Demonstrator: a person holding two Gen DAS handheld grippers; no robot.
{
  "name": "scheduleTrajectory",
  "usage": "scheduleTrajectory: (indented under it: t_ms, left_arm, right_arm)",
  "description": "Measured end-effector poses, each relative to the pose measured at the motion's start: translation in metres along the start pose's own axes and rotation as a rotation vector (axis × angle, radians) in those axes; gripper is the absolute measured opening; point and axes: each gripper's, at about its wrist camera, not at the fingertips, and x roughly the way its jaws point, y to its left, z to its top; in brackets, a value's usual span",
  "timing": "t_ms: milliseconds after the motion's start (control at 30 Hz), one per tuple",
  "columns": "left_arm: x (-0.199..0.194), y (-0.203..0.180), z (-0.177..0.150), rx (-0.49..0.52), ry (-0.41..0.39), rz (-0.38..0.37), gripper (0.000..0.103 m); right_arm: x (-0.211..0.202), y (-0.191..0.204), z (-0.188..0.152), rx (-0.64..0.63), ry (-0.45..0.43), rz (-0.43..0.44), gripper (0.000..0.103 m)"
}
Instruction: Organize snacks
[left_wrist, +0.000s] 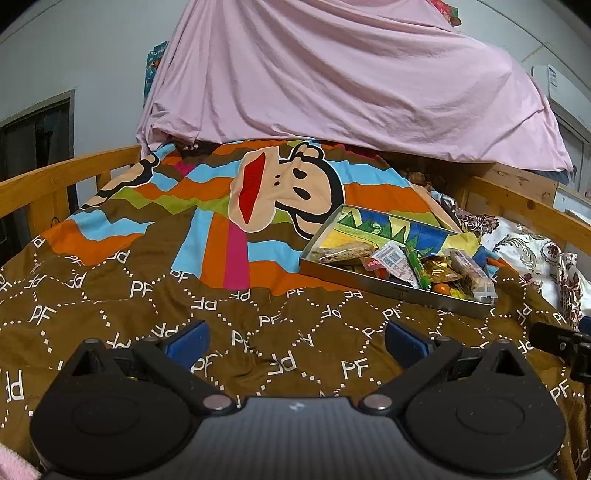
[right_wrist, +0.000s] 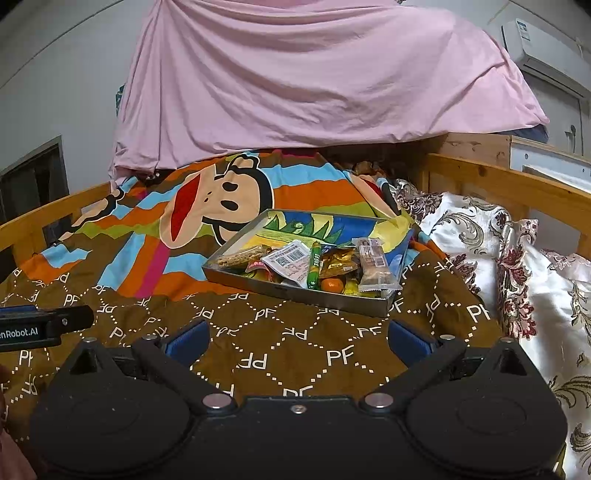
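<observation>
A shallow metal tray (left_wrist: 391, 286) (right_wrist: 295, 293) lies on the brown patterned quilt, with a colourful drawing inside. Its near half holds several snacks: a cookie packet (right_wrist: 240, 257), a white barcode packet (right_wrist: 290, 260), a green sausage stick (right_wrist: 314, 264), a gold wrapper (right_wrist: 338, 263), a nut bar (right_wrist: 376, 267) and a small orange (right_wrist: 331, 285). My left gripper (left_wrist: 297, 341) is open and empty, low over the quilt, left of and in front of the tray. My right gripper (right_wrist: 297, 339) is open and empty, just in front of the tray.
The quilt (left_wrist: 147, 295) covers a bed with wooden rails (left_wrist: 55, 181) (right_wrist: 517, 184). A pink sheet (right_wrist: 295, 74) hangs behind. A floral white blanket (right_wrist: 517, 266) lies bunched at the right. The other gripper's tip shows at each view's edge (right_wrist: 44, 325) (left_wrist: 561, 341).
</observation>
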Motion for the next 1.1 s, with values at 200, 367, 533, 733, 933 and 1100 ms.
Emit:
scheduleTrajectory:
  t_ms: [200,367,533,733,933,1100]
  left_arm:
    - [0.0002,-0.0036,-0.0013,0.022,0.001,0.007,0.103]
    - [-0.0009,-0.0059,-0.0019,0.038,-0.002,0.003,0.103]
    - [-0.0018,-0.0078,-0.0025,0.049,-0.002,0.002,0.103]
    - [-0.0015,-0.0081,-0.0028,0.048,-0.002,0.003,0.103]
    - [-0.0014,-0.0083,-0.0031,0.046,-0.001,0.004,0.103]
    - [-0.0008,-0.0074,-0.0036,0.046,0.0,0.003,0.103]
  right_arm:
    - [-0.0002,-0.0006,-0.0002,0.003,0.005,0.006,0.102]
    - [0.0008,-0.0004,-0.0004,0.003,0.013,0.014,0.102]
    - [0.0017,-0.0008,-0.0009,0.008,0.018,0.012,0.102]
    - [0.0028,-0.0018,-0.0011,0.013,0.023,0.009,0.102]
    - [0.0028,-0.0017,-0.0015,0.012,0.024,0.009,0.102]
    - [0.0033,-0.0025,-0.0023,0.016,0.026,0.008,0.102]
